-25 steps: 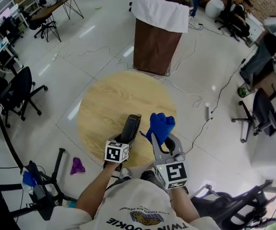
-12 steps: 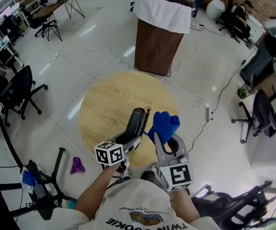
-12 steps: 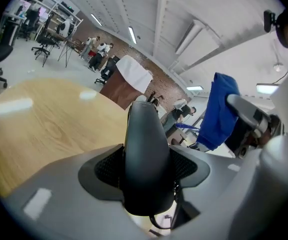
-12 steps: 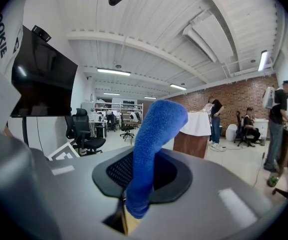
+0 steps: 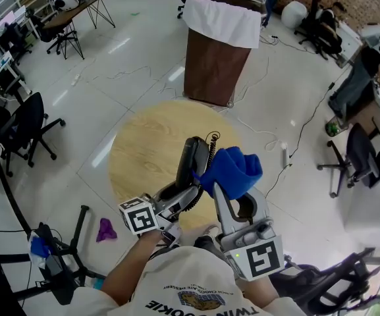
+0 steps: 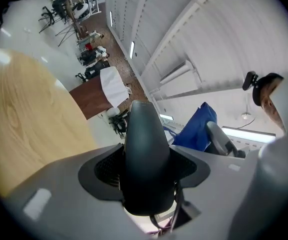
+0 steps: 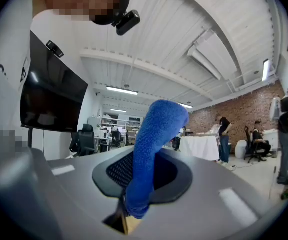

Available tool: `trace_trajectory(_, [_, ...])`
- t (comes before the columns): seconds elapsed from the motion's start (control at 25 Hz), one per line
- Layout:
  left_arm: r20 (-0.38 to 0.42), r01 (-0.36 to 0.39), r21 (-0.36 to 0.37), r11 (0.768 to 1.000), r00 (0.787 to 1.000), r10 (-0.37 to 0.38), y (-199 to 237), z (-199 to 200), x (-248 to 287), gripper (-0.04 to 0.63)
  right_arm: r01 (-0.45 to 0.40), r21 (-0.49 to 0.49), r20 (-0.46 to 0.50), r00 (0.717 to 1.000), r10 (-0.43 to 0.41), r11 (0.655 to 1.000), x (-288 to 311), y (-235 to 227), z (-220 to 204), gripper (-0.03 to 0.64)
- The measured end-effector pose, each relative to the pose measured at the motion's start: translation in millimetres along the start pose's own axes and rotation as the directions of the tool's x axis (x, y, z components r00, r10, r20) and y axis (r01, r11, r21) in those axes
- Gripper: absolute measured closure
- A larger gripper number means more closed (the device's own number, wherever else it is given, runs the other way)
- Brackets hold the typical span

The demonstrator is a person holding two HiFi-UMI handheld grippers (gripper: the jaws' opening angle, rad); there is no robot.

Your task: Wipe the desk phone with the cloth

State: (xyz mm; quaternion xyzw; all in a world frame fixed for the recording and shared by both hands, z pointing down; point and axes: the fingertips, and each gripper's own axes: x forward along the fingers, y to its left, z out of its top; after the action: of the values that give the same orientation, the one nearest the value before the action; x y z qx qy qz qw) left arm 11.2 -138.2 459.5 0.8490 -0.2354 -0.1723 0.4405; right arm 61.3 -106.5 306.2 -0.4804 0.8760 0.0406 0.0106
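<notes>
Both forearms reach forward from the chest with the tools pointing level. The left tool point(image 5: 182, 191), rolled so its marker cube tilts leftward, grips the dark phone handset point(image 5: 192, 158) at a wide jaw setting, its coiled cord point(image 5: 211, 142) at the tip. The right tool point(image 5: 234, 195) is clamped narrowly on the blue cloth point(image 5: 233, 170), just beside the handset. Both hang above the near right part of the round wooden counter point(image 5: 143, 143). A brown bin point(image 5: 213, 61) stands beyond its far edge.
</notes>
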Motion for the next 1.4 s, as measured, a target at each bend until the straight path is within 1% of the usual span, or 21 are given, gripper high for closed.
trace_trajectory(0.08, [0.004, 0.024, 0.006, 1.000, 1.000, -0.024, -12, 6, 0, 0.325, -0.042, 0.018, 0.042, 0.998, 0.041, 0.999, 0, 12, 18, 0.552])
trace_trajectory(0.16, [0.008, 0.052, 0.010, 0.999, 0.999, -0.052, -22, 9, 0, 0.325, -0.090, 0.024, 0.064, 0.994, 0.088, 0.996, 3, 24, 26, 0.552])
trace_trajectory(0.24, [0.013, 0.084, 0.011, 0.996, 0.996, -0.084, -31, 11, 1, 0.325, -0.125, 0.021, 0.058, 0.991, 0.124, 0.992, 7, 31, 21, 0.552])
trace_trajectory(0.32, [0.014, 0.116, 0.016, 0.993, 0.993, -0.116, -39, 12, 2, 0.325, -0.135, 0.025, 0.035, 0.990, 0.135, 0.990, 12, 33, 11, 0.552])
trace_trajectory(0.44, [0.008, 0.150, 0.034, 0.988, 0.989, -0.151, -49, 13, 0, 0.325, -0.126, 0.030, 0.016, 0.992, 0.126, 0.992, 16, 30, 2, 0.552])
trace_trajectory(0.6, [0.009, 0.185, 0.045, 0.982, 0.983, -0.186, -59, 16, -5, 0.325, -0.126, 0.005, 0.031, 0.992, 0.126, 0.992, 20, 26, 4, 0.552])
trace_trajectory(0.72, [0.011, 0.201, 0.048, 0.978, 0.979, -0.202, -63, 19, -8, 0.324, -0.126, -0.027, 0.063, 0.990, 0.128, 0.992, 27, 22, 11, 0.552])
trace_trajectory(0.92, [0.005, 0.217, 0.062, 0.974, 0.976, -0.218, -71, 21, -10, 0.324, -0.125, -0.065, 0.066, 0.989, 0.129, 0.990, 35, 13, 19, 0.552])
trace_trajectory(1.04, [0.004, 0.232, 0.063, 0.971, 0.973, -0.233, -74, 23, -12, 0.324, -0.118, -0.110, 0.096, 0.987, 0.129, 0.987, 44, 4, 31, 0.552])
trace_trajectory(1.2, [0.008, 0.245, 0.061, 0.968, 0.969, -0.246, -77, 25, -15, 0.324, -0.085, -0.134, 0.091, 0.991, 0.097, 0.987, 55, -13, 41, 0.552])
trace_trajectory(1.4, [0.018, 0.258, 0.063, 0.964, 0.966, -0.259, -81, 28, -18, 0.324, -0.050, -0.193, 0.141, 0.987, 0.078, 0.980, 67, -31, 61, 0.553])
